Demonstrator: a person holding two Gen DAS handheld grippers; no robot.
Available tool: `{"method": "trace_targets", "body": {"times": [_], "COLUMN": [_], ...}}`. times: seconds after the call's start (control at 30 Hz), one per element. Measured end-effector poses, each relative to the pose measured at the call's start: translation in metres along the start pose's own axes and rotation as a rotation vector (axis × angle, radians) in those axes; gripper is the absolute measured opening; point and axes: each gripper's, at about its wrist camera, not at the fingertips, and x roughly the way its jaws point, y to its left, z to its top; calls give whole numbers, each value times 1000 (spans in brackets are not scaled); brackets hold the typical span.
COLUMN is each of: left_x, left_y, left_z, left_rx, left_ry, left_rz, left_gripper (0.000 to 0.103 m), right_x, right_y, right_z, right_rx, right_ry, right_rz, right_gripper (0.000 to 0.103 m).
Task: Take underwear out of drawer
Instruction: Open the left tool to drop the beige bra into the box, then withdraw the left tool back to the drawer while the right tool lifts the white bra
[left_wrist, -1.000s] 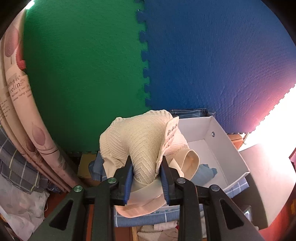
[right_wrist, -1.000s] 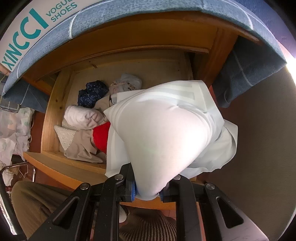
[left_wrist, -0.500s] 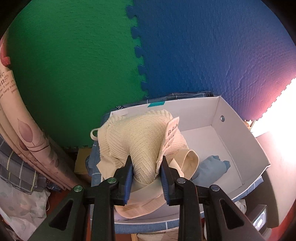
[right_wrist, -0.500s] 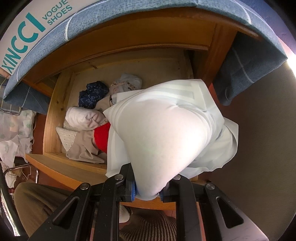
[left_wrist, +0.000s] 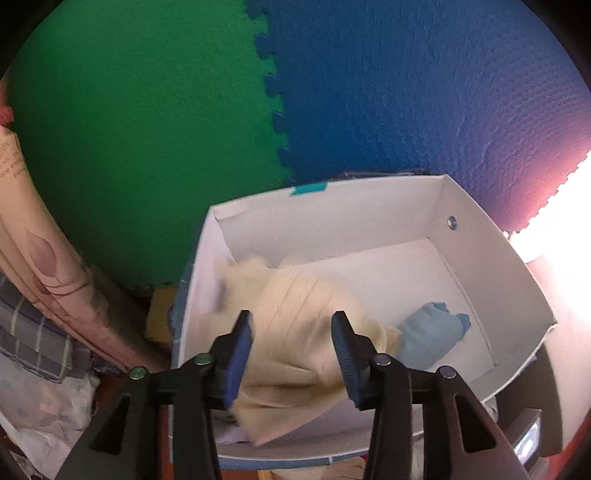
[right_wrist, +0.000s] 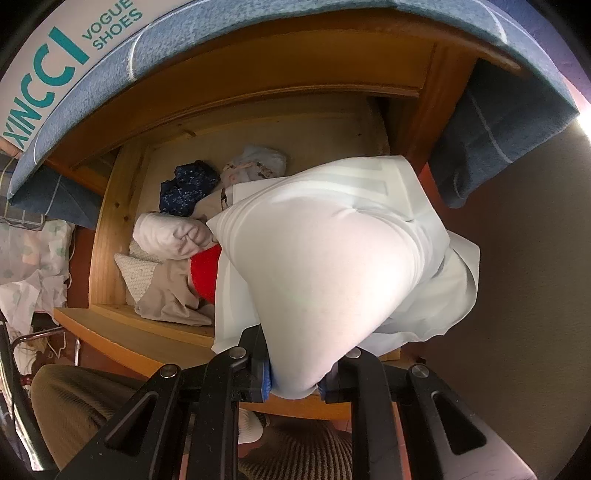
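In the left wrist view my left gripper (left_wrist: 291, 339) is open above a white shoebox (left_wrist: 491, 236). A cream knitted piece of underwear (left_wrist: 295, 317) lies blurred in the box's left half, just beyond the fingers. A light blue garment (left_wrist: 432, 332) lies beside it. In the right wrist view my right gripper (right_wrist: 295, 384) is shut on a white piece of underwear (right_wrist: 332, 266), held up over the open wooden drawer (right_wrist: 110, 206). The drawer holds a red item (right_wrist: 205, 271), a dark blue patterned one (right_wrist: 188, 186), a white roll (right_wrist: 166, 234) and beige cloth (right_wrist: 170, 299).
Green and blue foam mats (left_wrist: 369, 92) back the shoebox. Curtains and plaid cloth (left_wrist: 44, 280) hang at its left. A blue cloth (right_wrist: 487, 140) drapes over the cabinet top above the drawer, under the box marked "VOGUE SHOES" (right_wrist: 74, 48).
My left gripper moved over the shoebox, opened and let go of the cream underwear, which dropped into the box. My right gripper keeps its hold with little movement.
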Motion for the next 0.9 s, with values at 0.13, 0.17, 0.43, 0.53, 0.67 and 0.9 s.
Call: {"method": "trace_targets", "body": {"times": [0.13,0.17,0.43,0.53,0.67,0.9], "left_x": [-3,-4,-24,-34,-48,-64], "left_y": [6,8,10,12,16,15], "left_z": [3,3,-12,-20,-32,-57], "left_rx": [-27,-30,7,7,-1,43], "left_ry": [5,4,-29,-49,-71,-96], "left_rz": [-6,-5,21,32,22,64], "left_gripper": [50,50,51,51,52,57], "right_x": [1,1,2,1,1,-4], "right_y": [1,1,4,4,5,9], "right_z": [1,1,0,0,-1,-3], "right_rx": [-1,-1,-12,-15,-21,-41], "right_ry": [3,2,4,3,-6,-41], "right_rz": [0,-1,-12,-17,-29,-47], "right_gripper": [16,16,16,16,16,16]}}
